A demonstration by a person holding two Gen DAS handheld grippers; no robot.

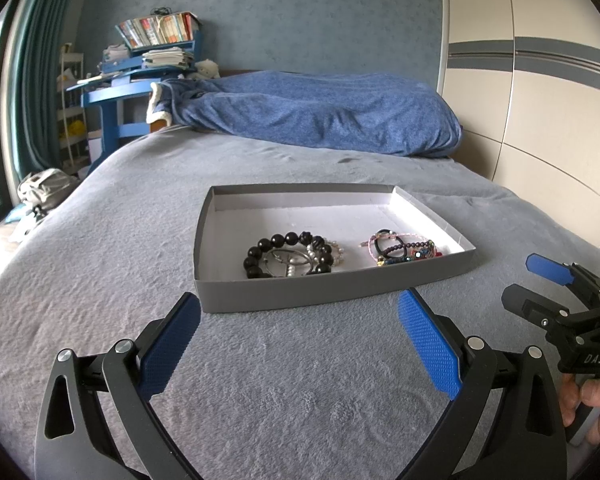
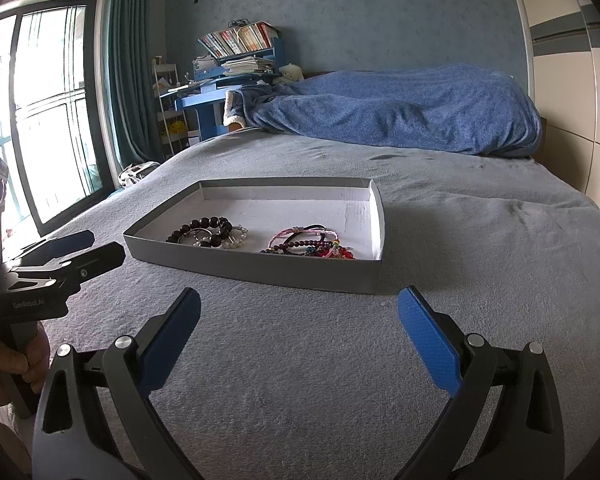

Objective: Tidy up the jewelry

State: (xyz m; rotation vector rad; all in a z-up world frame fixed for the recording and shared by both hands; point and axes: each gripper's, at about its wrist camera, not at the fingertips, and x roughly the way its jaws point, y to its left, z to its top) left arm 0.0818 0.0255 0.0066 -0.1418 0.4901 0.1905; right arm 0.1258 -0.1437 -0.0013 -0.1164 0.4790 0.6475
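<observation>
A shallow grey box [image 1: 332,292] lies on the grey bed cover [image 1: 100,272], white inside. At its near edge sit two heaps: a black bead bracelet [image 1: 284,254] with silver and pearl pieces toward 9 o'clock, and a tangle of pink and coloured bands [image 1: 404,248] toward 3 o'clock, apart from each other. The left tool [image 1: 300,340] hovers over the cover at 6 o'clock of the box, fingers spread wide, holding nothing. The right tool [image 2: 300,340] hovers likewise, wide and empty. A folded blue blanket [image 2: 400,112] lies at 12 o'clock.
</observation>
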